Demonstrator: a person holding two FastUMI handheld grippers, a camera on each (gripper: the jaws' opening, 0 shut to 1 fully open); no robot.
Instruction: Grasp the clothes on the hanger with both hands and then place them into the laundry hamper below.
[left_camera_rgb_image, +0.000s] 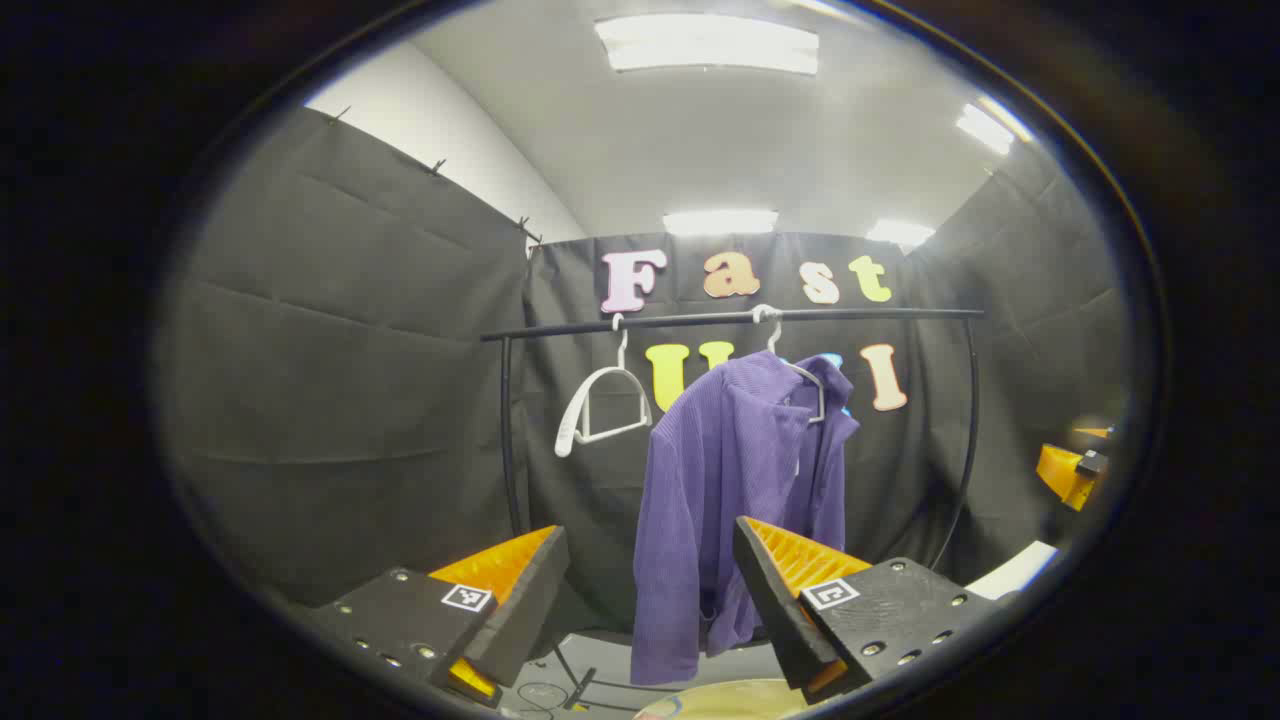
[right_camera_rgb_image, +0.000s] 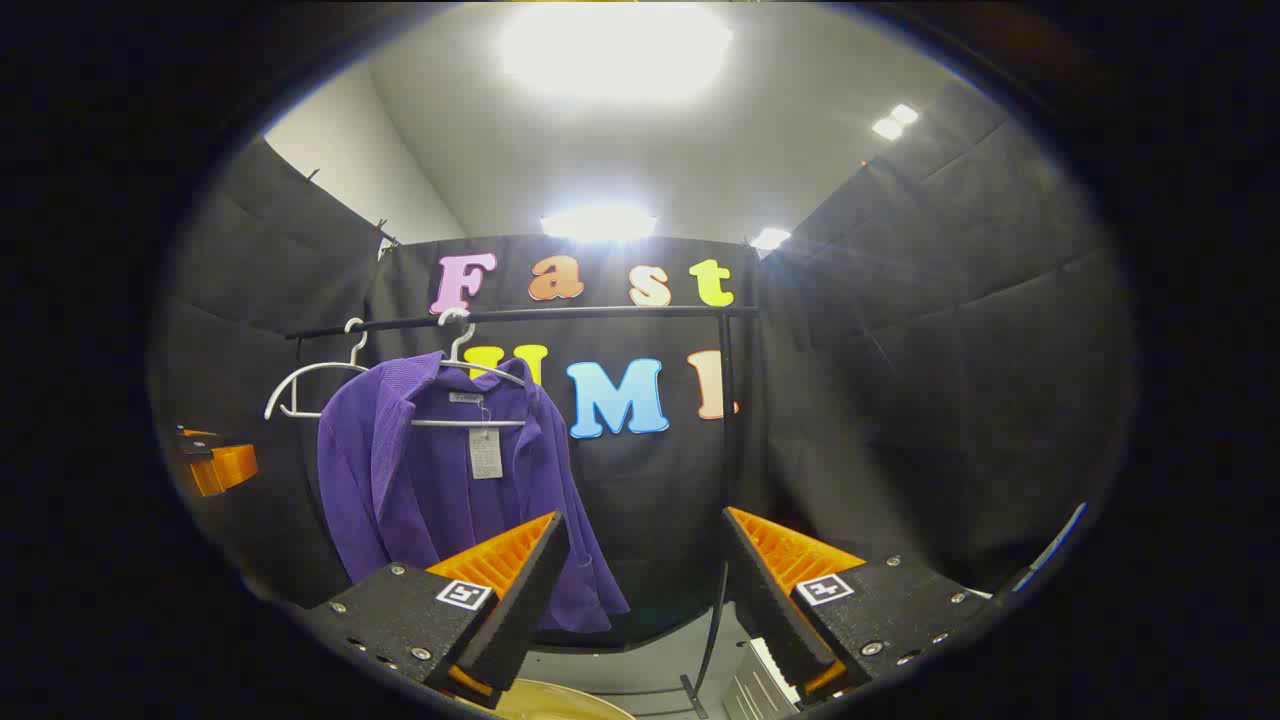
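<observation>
Up front in the left gripper view, the left gripper (left_camera_rgb_image: 650, 600) stands wide open at about 6 o'clock, its two fingers well apart and holding nothing. Between and beyond them hangs a purple jacket (left_camera_rgb_image: 725, 500), draped on a white hanger (left_camera_rgb_image: 800, 375) whose hook sits over a black rail (left_camera_rgb_image: 730, 319) that runs across the middle of the view. The jacket hangs well apart from the gripper, one sleeve falling straight down toward 6 o'clock. At about 10 o'clock from the jacket a second white hanger (left_camera_rgb_image: 600, 415) hangs bare on the same rail, tilted. The rail's black uprights curve down at either end. At the very bottom, near 6 o'clock, a pale round rim (left_camera_rgb_image: 725, 702) of something shows below the jacket; I cannot tell for sure that it is the hamper. At 3 o'clock, near the edge, the other gripper (left_camera_rgb_image: 1070, 470) shows in part; its jaws cannot be judged from here.

Next, in the right gripper view, the right gripper (right_camera_rgb_image: 645, 600) is likewise open at 6 o'clock, fingers spread with nothing between them. The purple jacket (right_camera_rgb_image: 430, 490) hangs toward 9 o'clock on its hanger (right_camera_rgb_image: 470, 375), collar open and a small tag (right_camera_rgb_image: 486, 452) showing inside. The bare hanger (right_camera_rgb_image: 300, 385) sits just beside it on the rail (right_camera_rgb_image: 520, 315). A pale curved rim (right_camera_rgb_image: 560, 702) lies at the bottom edge. At 9 o'clock part of the left gripper (right_camera_rgb_image: 222, 465) shows.
</observation>
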